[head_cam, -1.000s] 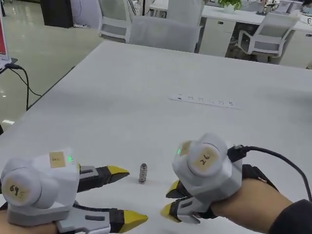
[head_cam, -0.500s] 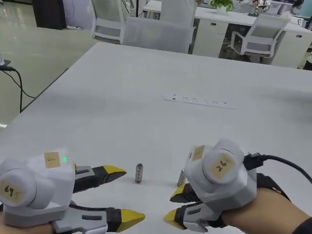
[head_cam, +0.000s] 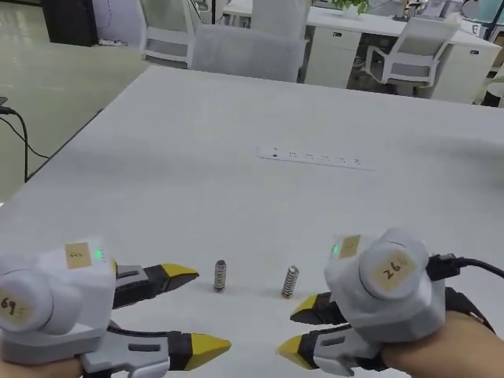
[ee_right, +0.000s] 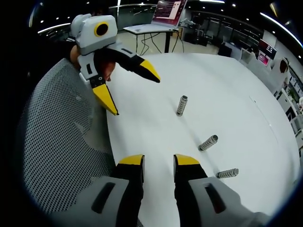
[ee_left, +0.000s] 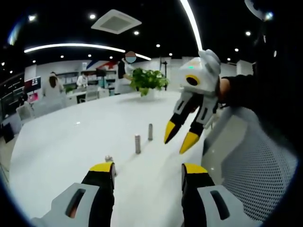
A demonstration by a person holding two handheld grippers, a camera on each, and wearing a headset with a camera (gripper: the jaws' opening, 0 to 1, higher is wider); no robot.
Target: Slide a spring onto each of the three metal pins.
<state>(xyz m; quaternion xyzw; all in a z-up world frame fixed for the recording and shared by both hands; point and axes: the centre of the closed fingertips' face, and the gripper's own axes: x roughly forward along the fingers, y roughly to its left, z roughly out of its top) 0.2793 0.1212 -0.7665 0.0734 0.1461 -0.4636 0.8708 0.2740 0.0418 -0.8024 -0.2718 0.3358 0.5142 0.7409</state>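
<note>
On the white table (head_cam: pixel 236 157) the left gripper (head_cam: pixel 197 309) lies low with its yellow-tipped fingers (head_cam: pixel 183 272) spread wide and nothing between them. Just ahead of its farther fingertip stands the first spring (head_cam: pixel 220 276), upright and apart from the tip. The second spring (head_cam: pixel 290 281) stands a little further along, beside the farther fingertip of the right gripper (head_cam: pixel 291 331), close to it but not touching. The right gripper's fingers are parted by a narrower gap and also hold nothing. In the right gripper view a third spring (ee_right: pixel 227 173) stands just off to the side of that gripper's own fingers, in line with the other two. Its lean looks like the lens bending the picture, though I cannot be sure. The pins are hard to make out, being mostly covered by the coils. Since all three springs stand on end unaided, each is probably already over a pin. By that reading the threading is done or nearly so, and the step in hand is a check. The next move calls for confirming that each spring has dropped fully to the table. If one sits high, narrowed fingers should nudge it down gently from above, because a sideways push could topple a pin.
</note>
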